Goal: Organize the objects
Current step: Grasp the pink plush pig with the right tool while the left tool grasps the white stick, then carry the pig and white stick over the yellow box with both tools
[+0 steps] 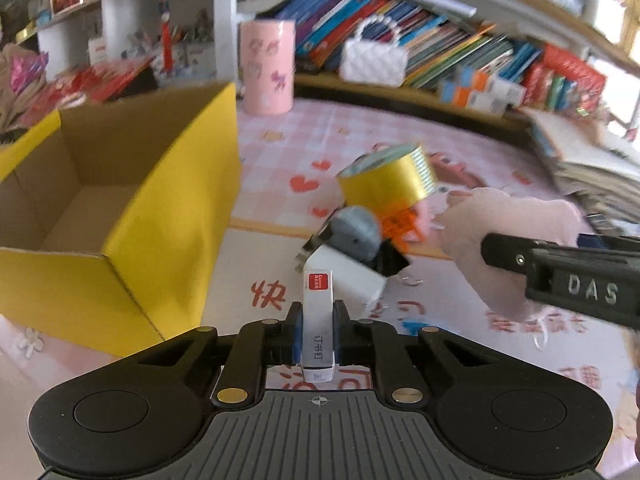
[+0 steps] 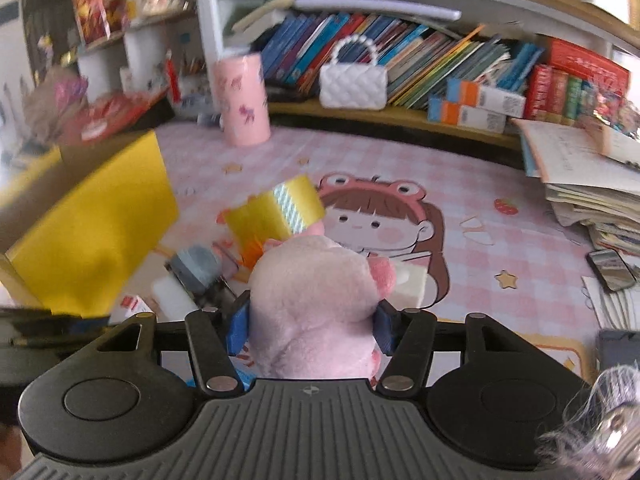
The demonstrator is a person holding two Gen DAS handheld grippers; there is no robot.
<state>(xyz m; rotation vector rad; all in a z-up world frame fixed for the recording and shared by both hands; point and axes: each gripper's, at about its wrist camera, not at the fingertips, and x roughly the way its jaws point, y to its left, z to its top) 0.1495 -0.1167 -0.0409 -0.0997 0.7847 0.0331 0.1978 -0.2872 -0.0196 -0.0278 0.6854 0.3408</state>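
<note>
My left gripper [image 1: 317, 330] is shut on a small white staple box [image 1: 318, 322] with a red label, held above the mat. My right gripper [image 2: 314, 320] is shut on a pink plush toy [image 2: 316, 304]; the toy also shows in the left wrist view [image 1: 504, 240]. An open yellow cardboard box [image 1: 160, 216] stands to the left and shows in the right wrist view [image 2: 96, 224]. On the mat lies a pile: a gold tape roll [image 1: 386, 178], a grey round object [image 1: 356, 232], an orange piece [image 1: 404, 228] and a white block [image 1: 352, 276].
A pink cylinder container [image 1: 267, 66] stands at the back of the pink cartoon mat [image 2: 500, 184]. A bookshelf with a white handbag [image 2: 354, 82] runs behind. A stack of papers [image 2: 592, 184] and a phone [image 2: 610, 270] lie at the right.
</note>
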